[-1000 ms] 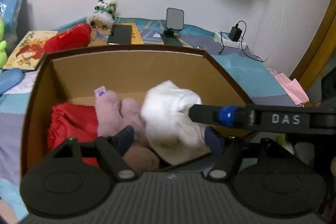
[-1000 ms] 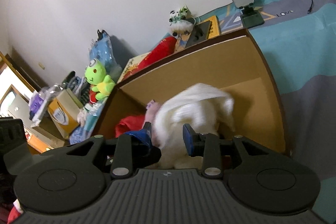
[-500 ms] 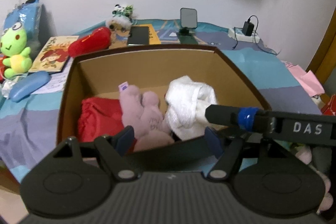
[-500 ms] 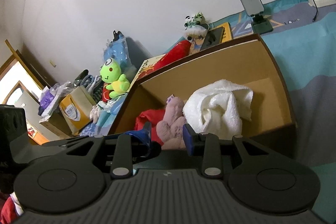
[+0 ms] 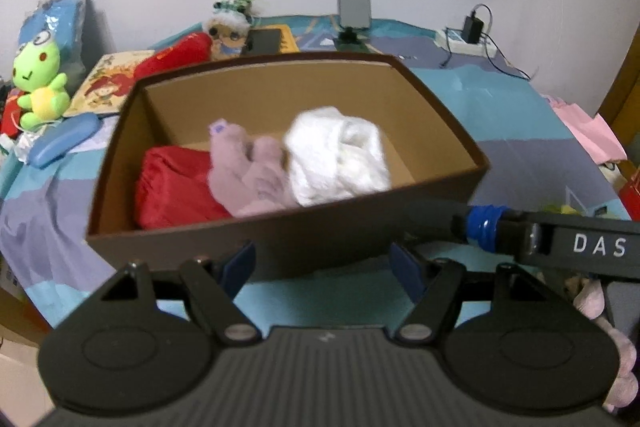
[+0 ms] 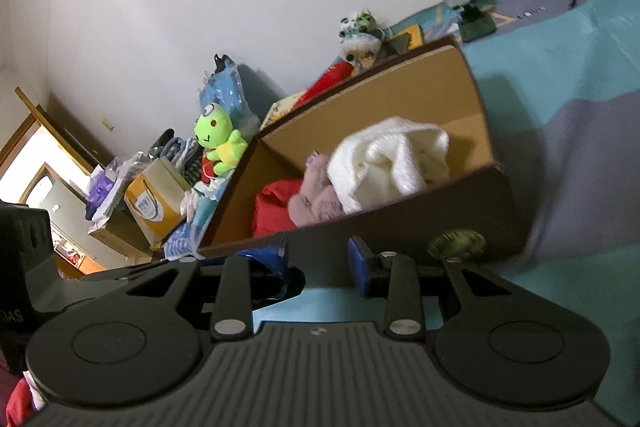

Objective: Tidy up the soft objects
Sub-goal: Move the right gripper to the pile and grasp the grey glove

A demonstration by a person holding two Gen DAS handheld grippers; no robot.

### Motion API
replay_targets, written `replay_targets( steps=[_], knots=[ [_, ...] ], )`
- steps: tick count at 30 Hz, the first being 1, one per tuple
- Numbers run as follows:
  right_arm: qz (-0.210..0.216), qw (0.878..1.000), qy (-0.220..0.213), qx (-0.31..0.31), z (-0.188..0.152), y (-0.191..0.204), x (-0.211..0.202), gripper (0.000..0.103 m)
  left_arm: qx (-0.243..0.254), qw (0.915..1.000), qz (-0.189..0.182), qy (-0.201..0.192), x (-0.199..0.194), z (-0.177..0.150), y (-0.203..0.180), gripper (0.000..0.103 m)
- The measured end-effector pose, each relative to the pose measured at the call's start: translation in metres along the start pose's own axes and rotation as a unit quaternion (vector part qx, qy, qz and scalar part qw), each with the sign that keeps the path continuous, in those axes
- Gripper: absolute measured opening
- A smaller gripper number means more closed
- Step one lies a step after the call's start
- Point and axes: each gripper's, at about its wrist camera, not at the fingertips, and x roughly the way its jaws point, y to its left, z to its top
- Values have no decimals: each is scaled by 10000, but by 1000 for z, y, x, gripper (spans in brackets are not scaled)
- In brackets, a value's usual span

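Note:
A brown cardboard box (image 5: 280, 227) stands on the bed. Inside lie a red cloth (image 5: 172, 187), a pink plush (image 5: 252, 171) and a white towel (image 5: 336, 159), side by side from left to right. My left gripper (image 5: 322, 263) hangs open in front of the box's near wall with nothing between its fingers. The right gripper (image 6: 316, 263) is also open and empty, just outside the same wall (image 6: 400, 227). In the right wrist view the towel (image 6: 388, 163) and the pink plush (image 6: 316, 191) show over the rim. The right gripper's finger (image 5: 480, 223) crosses the left wrist view at the right.
A green frog plush (image 5: 36, 83), a blue case (image 5: 64, 141), a picture book (image 5: 108, 83), a red plush (image 5: 176, 57) and a small doll (image 5: 230, 23) lie behind and left of the box. A phone stand (image 5: 354, 15) and power strip (image 5: 468, 39) sit at the back. Pink cloth (image 5: 592, 131) lies right.
Both grippers have drawn back out of the box to its near side. The white towel, close to the right gripper's fingers a second ago, now rests in the box.

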Motion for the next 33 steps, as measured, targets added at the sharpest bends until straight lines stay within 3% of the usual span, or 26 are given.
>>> replay_targets(
  steps=[8,14,24,33],
  knots=[
    [-400,9988,97,-283,-18,-23,-36,17,209,9985,-310,396,16,-20,-52,72],
    [-695,9976,-54,-31,-21,-58,-70,16,421,9944,-736,628,28,-29,-97,72],
    [-1318,9904,-269,312,-28,-116,-127,16,667,9789,-1753,808,50,-36,-162,73],
    [-1472,9879,-74,491,-31,-153,-145,16,996,9704,-1997,923,73,-45,-211,74]
  ],
)
